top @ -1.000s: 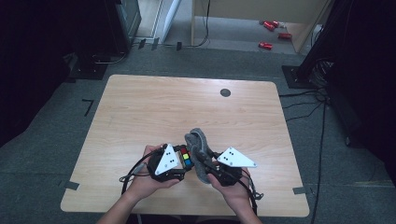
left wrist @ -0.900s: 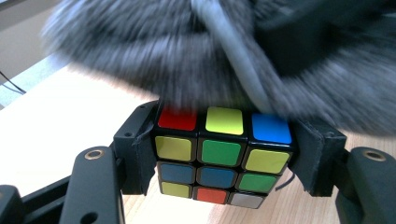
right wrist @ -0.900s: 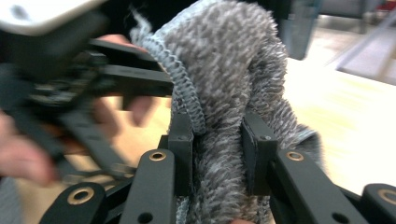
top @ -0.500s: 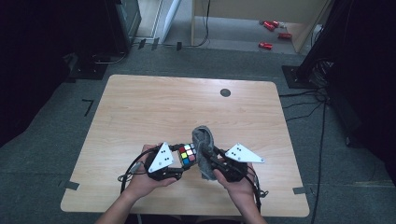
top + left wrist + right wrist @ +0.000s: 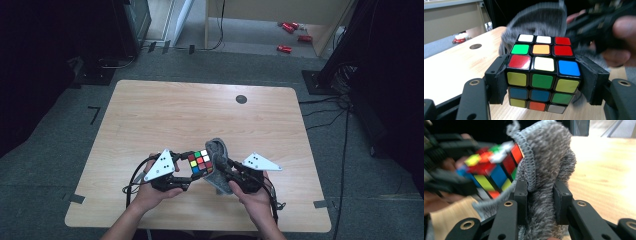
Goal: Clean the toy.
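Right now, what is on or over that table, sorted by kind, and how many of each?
Puzzle cube, held in the left tongs: 1
Grey knitted cloth, held in the right tongs: 1
Tongs: 2
Total: 4

The puzzle cube (image 5: 541,75) is glossy plastic, its smooth coloured stickers set in black. The grey cloth (image 5: 546,170) is a coarse, fuzzy knit with loose loops along its edge. The table (image 5: 165,115) shows pale, matt wood grain, and each claw's pads look matt black.
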Motion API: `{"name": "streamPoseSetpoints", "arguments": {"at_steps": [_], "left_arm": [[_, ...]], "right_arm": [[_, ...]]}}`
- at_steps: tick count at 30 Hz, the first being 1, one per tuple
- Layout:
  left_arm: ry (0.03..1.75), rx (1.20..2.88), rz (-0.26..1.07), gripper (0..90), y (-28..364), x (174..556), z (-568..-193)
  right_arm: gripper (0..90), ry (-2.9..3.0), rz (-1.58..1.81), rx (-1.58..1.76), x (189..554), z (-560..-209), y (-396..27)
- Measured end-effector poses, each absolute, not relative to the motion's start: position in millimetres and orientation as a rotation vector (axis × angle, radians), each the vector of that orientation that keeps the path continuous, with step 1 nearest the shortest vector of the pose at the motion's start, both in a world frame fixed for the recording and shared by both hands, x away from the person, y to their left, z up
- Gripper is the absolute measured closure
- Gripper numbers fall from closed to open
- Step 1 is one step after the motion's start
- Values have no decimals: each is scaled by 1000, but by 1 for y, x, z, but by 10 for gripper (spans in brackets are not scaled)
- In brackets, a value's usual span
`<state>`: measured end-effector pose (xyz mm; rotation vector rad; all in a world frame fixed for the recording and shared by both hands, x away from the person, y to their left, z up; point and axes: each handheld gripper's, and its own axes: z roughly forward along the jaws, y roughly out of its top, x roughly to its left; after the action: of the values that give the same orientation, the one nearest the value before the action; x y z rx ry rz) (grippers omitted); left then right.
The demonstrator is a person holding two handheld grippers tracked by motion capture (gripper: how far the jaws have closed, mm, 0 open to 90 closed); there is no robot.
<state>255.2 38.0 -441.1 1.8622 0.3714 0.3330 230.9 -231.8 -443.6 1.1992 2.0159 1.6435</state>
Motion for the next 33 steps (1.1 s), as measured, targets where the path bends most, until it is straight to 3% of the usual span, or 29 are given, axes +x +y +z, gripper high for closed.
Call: {"name": "streamPoseSetpoints", "arguments": {"at_steps": [4, 13, 19, 33], "left_arm": [[369, 1854, 326, 346, 36, 254, -441], [383, 1764, 285, 345, 47, 256, -434], [379, 1800, 281, 345, 43, 257, -443], [400, 1766, 239, 345, 53, 263, -441]], "right_arm": [[702, 1987, 1673, 1155, 225, -432, -231], [701, 2045, 1648, 1174, 230, -445, -228], [701, 2017, 1707, 1132, 225, -430, -231], [696, 2069, 1718, 1078, 224, -433, -226]]}}
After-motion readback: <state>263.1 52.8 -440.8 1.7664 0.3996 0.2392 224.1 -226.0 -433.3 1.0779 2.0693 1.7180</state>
